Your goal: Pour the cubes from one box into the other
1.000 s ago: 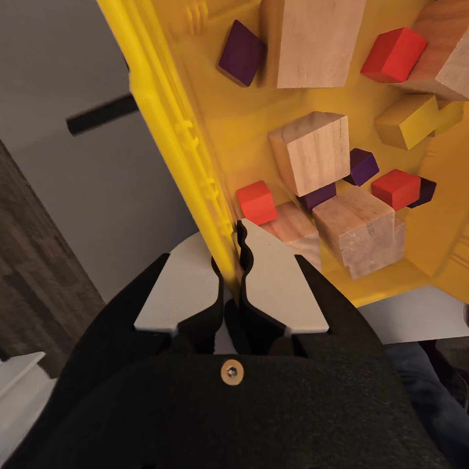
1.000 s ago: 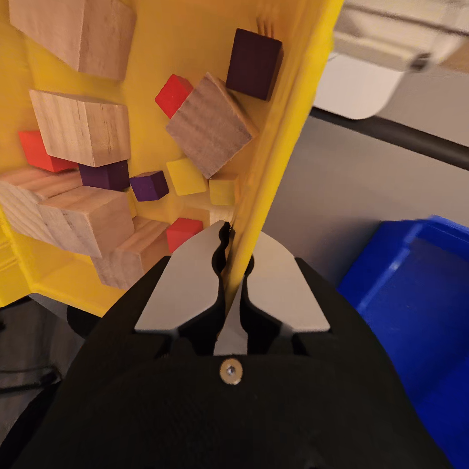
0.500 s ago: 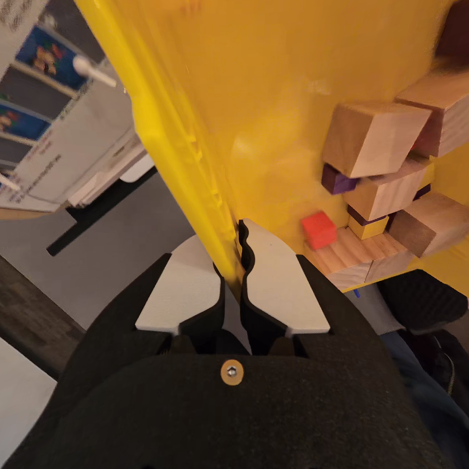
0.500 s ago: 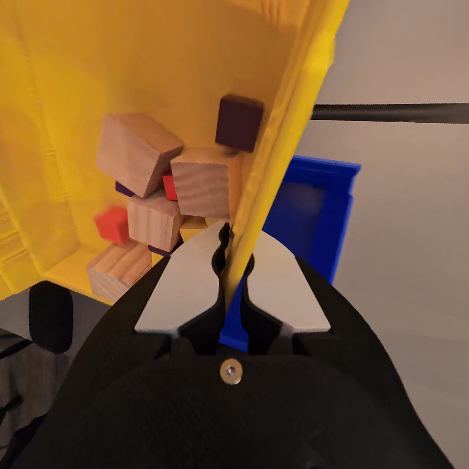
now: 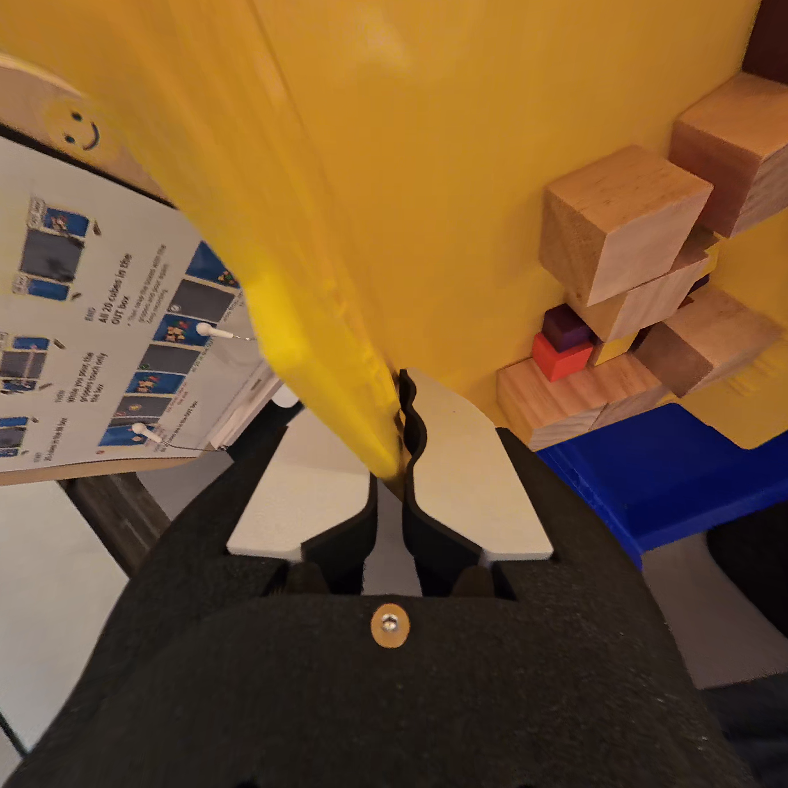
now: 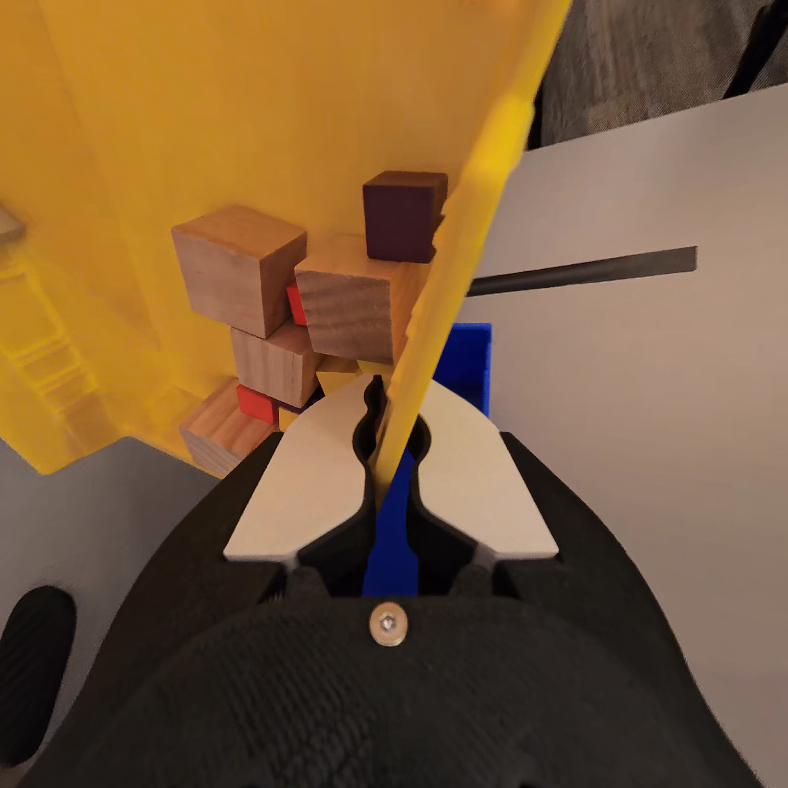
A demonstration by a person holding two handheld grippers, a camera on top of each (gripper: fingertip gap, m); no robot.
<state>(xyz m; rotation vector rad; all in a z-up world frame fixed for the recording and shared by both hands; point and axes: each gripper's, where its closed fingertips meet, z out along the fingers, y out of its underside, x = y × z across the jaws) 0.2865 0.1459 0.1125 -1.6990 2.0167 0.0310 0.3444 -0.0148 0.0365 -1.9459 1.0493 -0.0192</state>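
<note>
Now the cubes (image 5: 631,273) have slid out of their loose scatter across the floor of the yellow box (image 5: 426,128) and jammed into one low corner, stacked against the side wall. You have swung the box from beside the blue box (image 5: 665,482) to above it, and blue shows directly under the yellow lip in both wrist views. By my reading, the pour is about to start and nothing has left the box yet.

Your left gripper (image 5: 398,426) is clamped tight on one side wall of the yellow box; your right gripper (image 6: 386,426) is pinched just as tight on the opposite wall, with the blue box (image 6: 464,366) visible through the gap behind the fingers.

Mind the pile: the large wooden blocks (image 6: 243,268) sit wedged over the small red cube (image 6: 256,403), and a dark purple cube (image 6: 401,215) perches on top, so they may drop in a clump. An instruction sheet (image 5: 106,324) stands off to your left, clear of the path. The grey table (image 6: 639,383) lies open beside the blue box, where strays could land.
</note>
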